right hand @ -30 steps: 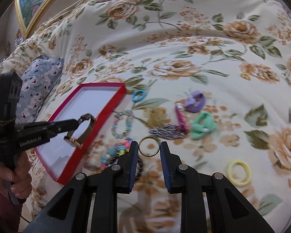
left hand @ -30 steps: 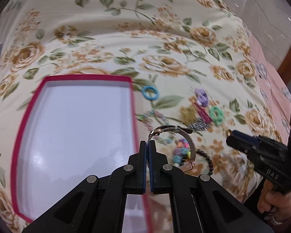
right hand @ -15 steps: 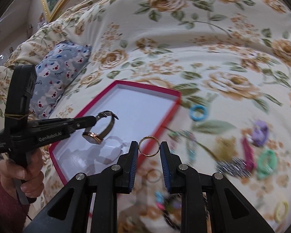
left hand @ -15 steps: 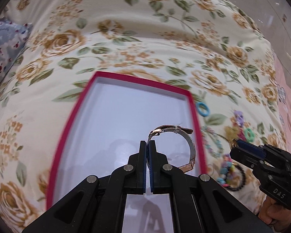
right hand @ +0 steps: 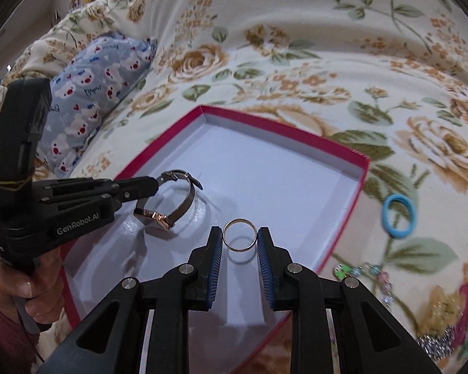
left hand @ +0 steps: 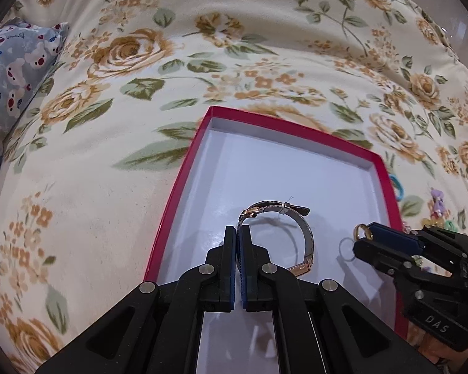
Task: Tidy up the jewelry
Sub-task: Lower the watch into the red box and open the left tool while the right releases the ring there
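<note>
In the last second I have swung both tongs leftward off the loose pile and over the red box (right hand: 352,187), so both loads are now above its white floor instead of above the bedspread (left hand: 265,46). My left tongs (left hand: 237,233) are pressed together on the mesh strap of the watch (left hand: 296,237); it hangs to their right, rose-gold case low and close to the box floor at the near left, though I cannot tell whether it touches. My right tongs (right hand: 239,241) are clamped on the gold ring (right hand: 239,239), held upright between the blue pads just to the right of the watch, its shadow on the floor below. I judge the carrying is done and the release is what remains: let each piece go apart from the other so the ring does not slide under the strap. Still out on the bedspread to the right are the blue hair tie (right hand: 397,216), a bead bracelet (right hand: 368,272) and the other trinkets, so most of the sorting is yet to do
</note>
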`<state>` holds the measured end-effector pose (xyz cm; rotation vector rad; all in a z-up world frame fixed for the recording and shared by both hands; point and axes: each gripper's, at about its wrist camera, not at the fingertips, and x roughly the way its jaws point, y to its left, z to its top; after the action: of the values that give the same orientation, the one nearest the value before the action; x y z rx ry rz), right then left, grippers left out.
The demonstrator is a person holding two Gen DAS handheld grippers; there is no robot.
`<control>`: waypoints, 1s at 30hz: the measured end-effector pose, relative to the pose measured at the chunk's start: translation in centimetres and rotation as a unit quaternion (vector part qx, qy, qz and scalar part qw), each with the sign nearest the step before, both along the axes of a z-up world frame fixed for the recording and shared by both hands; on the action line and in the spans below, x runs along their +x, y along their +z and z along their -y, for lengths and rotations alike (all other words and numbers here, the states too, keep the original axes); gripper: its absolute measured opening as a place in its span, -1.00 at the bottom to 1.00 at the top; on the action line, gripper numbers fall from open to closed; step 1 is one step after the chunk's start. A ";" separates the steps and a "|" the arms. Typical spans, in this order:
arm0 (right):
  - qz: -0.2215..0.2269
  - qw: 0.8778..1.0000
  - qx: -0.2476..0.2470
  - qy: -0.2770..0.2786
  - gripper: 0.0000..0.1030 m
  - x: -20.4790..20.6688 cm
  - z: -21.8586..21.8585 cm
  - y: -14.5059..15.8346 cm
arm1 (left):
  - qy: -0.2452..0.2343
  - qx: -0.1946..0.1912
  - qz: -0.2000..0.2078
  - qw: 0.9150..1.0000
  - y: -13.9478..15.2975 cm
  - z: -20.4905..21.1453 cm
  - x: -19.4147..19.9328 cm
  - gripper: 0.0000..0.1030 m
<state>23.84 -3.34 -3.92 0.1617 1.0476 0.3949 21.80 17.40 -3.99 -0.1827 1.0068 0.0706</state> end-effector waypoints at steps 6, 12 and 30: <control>-0.008 1.000 -0.022 0.018 -0.55 0.4 -0.6 -0.8 | -0.003 0.014 -0.013 1.000 -0.9 0.3 0.9 -0.99; -0.012 0.999 -0.022 0.024 -0.54 0.8 -0.8 -1.0 | -0.006 0.030 -0.021 0.999 -1.0 0.9 1.0 -0.98; -0.004 1.000 0.003 -0.003 -0.46 -0.1 0.6 0.6 | 0.011 0.023 -0.017 1.000 -0.3 0.6 0.1 -0.47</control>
<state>23.77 -3.96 -3.36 0.1719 1.0545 0.3922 21.90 16.79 -4.34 -0.1503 1.0356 0.1172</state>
